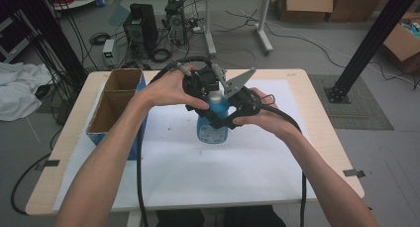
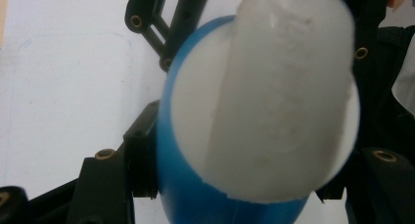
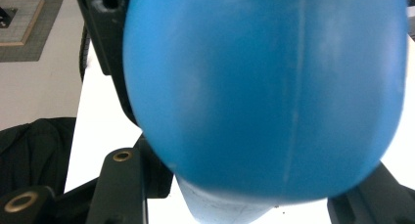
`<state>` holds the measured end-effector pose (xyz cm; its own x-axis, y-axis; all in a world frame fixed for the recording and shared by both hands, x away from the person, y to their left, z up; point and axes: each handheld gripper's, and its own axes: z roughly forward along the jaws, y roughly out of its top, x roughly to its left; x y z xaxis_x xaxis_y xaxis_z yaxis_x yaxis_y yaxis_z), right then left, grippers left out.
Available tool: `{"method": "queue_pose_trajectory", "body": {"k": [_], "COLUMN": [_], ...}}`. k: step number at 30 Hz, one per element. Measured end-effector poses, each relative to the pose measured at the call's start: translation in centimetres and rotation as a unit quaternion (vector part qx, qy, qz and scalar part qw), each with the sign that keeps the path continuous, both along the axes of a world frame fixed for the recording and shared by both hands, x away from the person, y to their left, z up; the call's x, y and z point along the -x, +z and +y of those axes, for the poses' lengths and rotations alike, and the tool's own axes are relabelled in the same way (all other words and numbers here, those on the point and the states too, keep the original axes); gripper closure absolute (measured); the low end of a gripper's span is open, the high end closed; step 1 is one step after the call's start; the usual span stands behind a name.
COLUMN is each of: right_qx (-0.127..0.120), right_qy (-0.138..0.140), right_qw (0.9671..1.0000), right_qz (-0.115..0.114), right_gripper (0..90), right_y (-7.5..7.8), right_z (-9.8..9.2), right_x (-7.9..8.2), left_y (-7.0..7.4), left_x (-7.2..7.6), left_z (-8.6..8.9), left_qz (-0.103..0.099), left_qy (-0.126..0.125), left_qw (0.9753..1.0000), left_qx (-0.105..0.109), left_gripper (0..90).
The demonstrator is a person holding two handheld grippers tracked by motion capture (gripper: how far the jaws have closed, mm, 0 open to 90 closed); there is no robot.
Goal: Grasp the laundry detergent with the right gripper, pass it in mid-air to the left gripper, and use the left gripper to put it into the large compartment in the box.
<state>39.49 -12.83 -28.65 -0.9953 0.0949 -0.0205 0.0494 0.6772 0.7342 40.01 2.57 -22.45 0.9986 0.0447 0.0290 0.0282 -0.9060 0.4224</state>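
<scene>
One blue plastic bottle [image 1: 212, 124] with a white cap [image 1: 215, 95] is seen standing upright near the middle of a white sheet [image 1: 198, 167] on a wooden table [image 1: 327, 133]. Its body is rounded and smooth, with a faint seam shown in the right gripper view. Two grippers are counted: the left gripper [image 1: 200, 85] is closed around the capped top, and the right gripper [image 1: 233, 108] is clamped on the body. One open cardboard box [image 1: 116, 105] with two compartments is placed at the table's left.
</scene>
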Motion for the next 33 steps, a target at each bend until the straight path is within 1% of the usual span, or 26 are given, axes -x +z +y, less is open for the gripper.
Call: {"method": "queue_pose_trajectory", "body": {"k": [1, 4, 7, 8, 9, 12, 13, 15, 21, 33], "right_qx": [0.000, -0.004, -0.008, -0.008, -0.009, -0.008, -0.008, -0.007, -0.007, -0.017], "right_qy": [0.001, 0.001, 0.000, 0.001, 0.001, 0.003, 0.003, 0.003, 0.003, 0.005], "right_qw": [1.0000, 1.0000, 1.0000, 1.0000, 1.0000, 1.0000, 1.0000, 1.0000, 1.0000, 0.9998], "right_qz": [0.000, 0.001, 0.002, 0.002, 0.003, 0.002, 0.003, 0.004, 0.005, 0.008], "right_gripper": [45.4, 45.3, 45.1, 45.1, 45.0, 45.0, 45.0, 44.9, 44.5, 44.1], "right_y": [-0.01, -0.03, -0.09, -0.11, -0.13, -0.21, -0.25, -0.32, -0.54, -0.74], "right_z": [0.00, -0.02, -0.05, -0.06, -0.05, -0.05, -0.04, -0.05, 0.00, -0.19], "right_x": [-0.01, -0.02, -0.02, -0.02, -0.02, -0.03, -0.02, -0.02, -0.02, -0.02], "left_y": [0.04, 0.03, 0.04, 0.07, 0.03, -0.02, -0.05, -0.16, -0.35, -0.45], "left_x": [-0.05, 0.04, 0.09, 0.03, 0.12, 0.13, 0.09, 0.13, 0.14, 0.23], "left_z": [0.02, 0.05, 0.02, 0.02, -0.02, -0.06, -0.08, -0.11, -0.13, -0.10], "left_qz": [-0.002, -0.002, -0.005, -0.007, -0.005, -0.004, -0.004, -0.002, 0.000, -0.001], "left_qy": [-0.004, -0.001, -0.001, -0.005, 0.000, 0.000, -0.002, 0.000, 0.001, 0.003], "left_qw": [1.0000, 1.0000, 1.0000, 1.0000, 1.0000, 1.0000, 1.0000, 1.0000, 1.0000, 1.0000], "left_qx": [-0.001, 0.003, 0.002, -0.001, 0.001, -0.001, -0.005, -0.003, -0.006, -0.003], "left_gripper": [37.2, 37.3, 37.4, 37.5, 37.5, 37.5, 37.5, 37.5, 37.5, 37.6]}}
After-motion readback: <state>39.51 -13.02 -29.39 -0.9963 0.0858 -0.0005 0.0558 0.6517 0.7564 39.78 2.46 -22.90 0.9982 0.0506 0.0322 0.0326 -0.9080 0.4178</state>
